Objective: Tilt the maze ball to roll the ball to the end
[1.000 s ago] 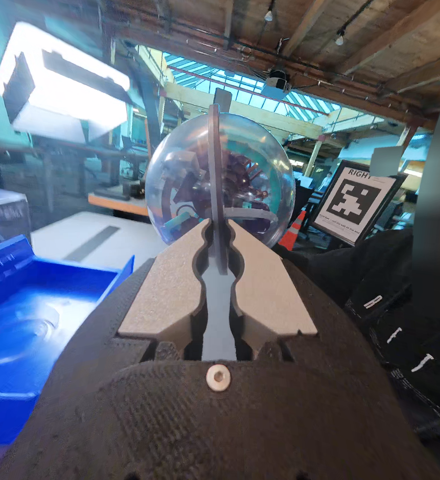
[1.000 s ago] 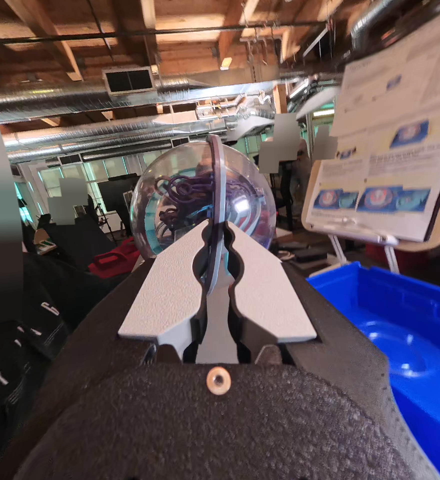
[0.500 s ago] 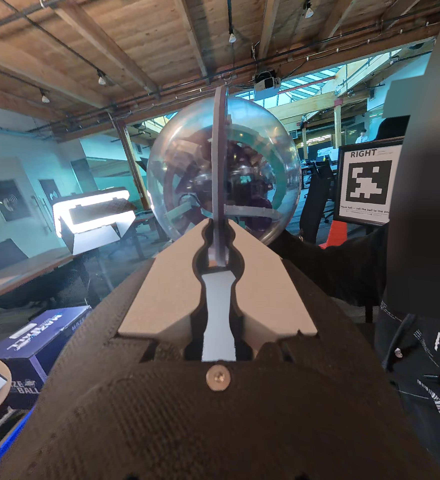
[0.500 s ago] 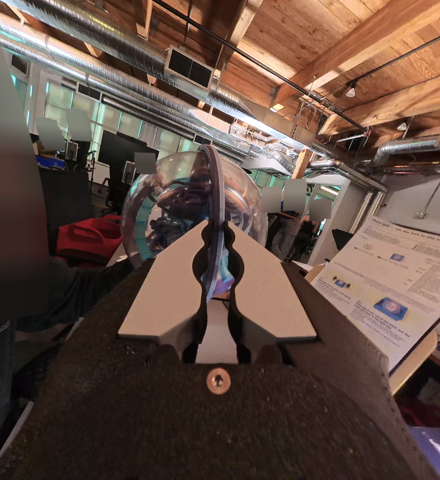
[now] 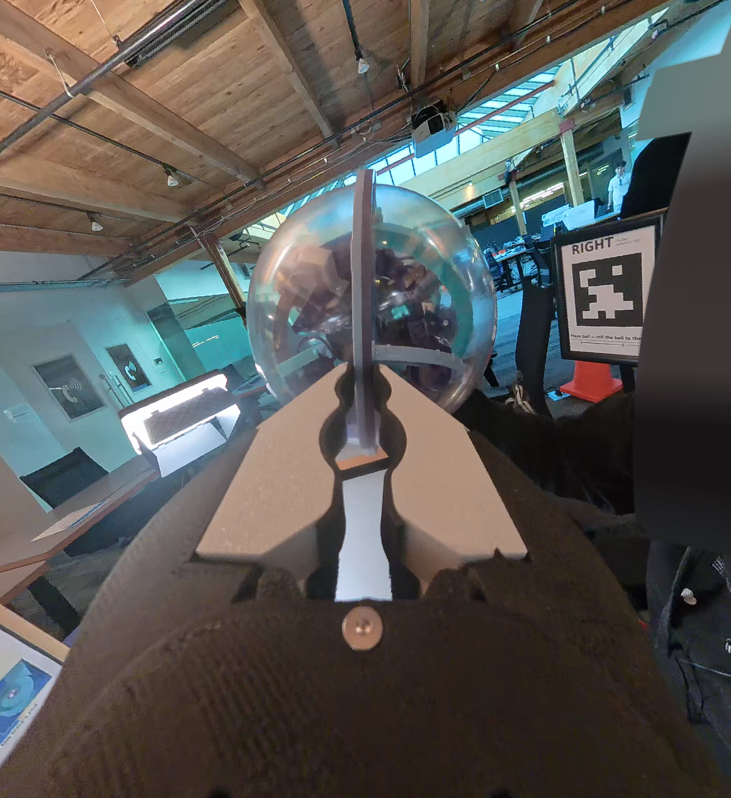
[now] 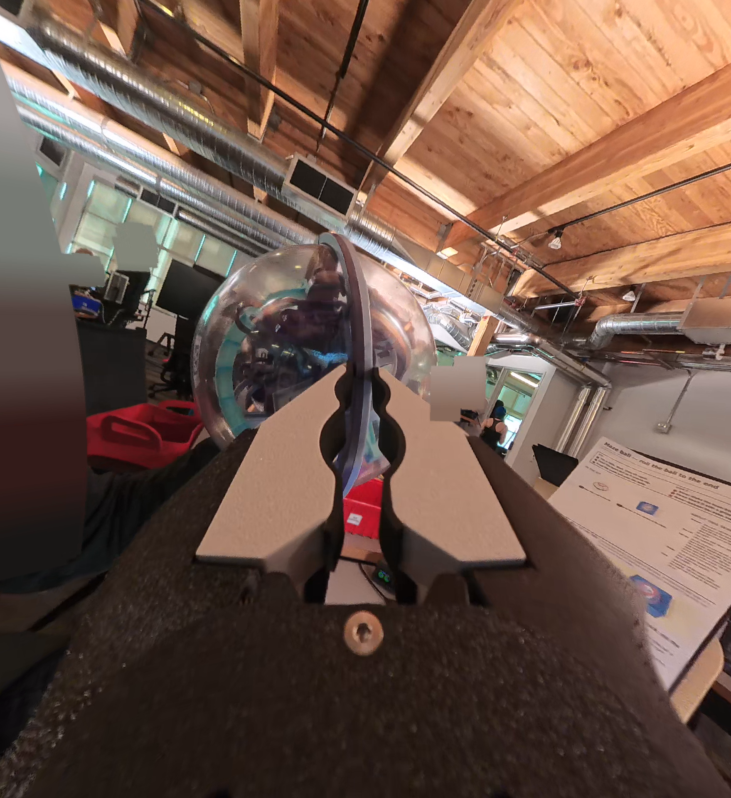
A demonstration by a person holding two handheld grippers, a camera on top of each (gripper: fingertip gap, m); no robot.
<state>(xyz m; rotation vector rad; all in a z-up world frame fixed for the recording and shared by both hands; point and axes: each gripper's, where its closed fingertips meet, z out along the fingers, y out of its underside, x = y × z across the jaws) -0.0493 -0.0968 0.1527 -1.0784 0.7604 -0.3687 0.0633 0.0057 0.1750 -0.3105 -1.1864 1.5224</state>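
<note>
The clear plastic maze ball [image 5: 419,302] with its grey rim sits centre frame in both views, lifted toward the ceiling. The left gripper [image 5: 363,388] and right gripper [image 6: 360,388] each pinch that thin rim; a sharp tilt might twist it loose.

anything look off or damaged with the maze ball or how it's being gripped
Nothing stands out. The maze ball looks intact, its clear shell unbroken, and the left gripper and right gripper each clamp its grey rim.
</note>
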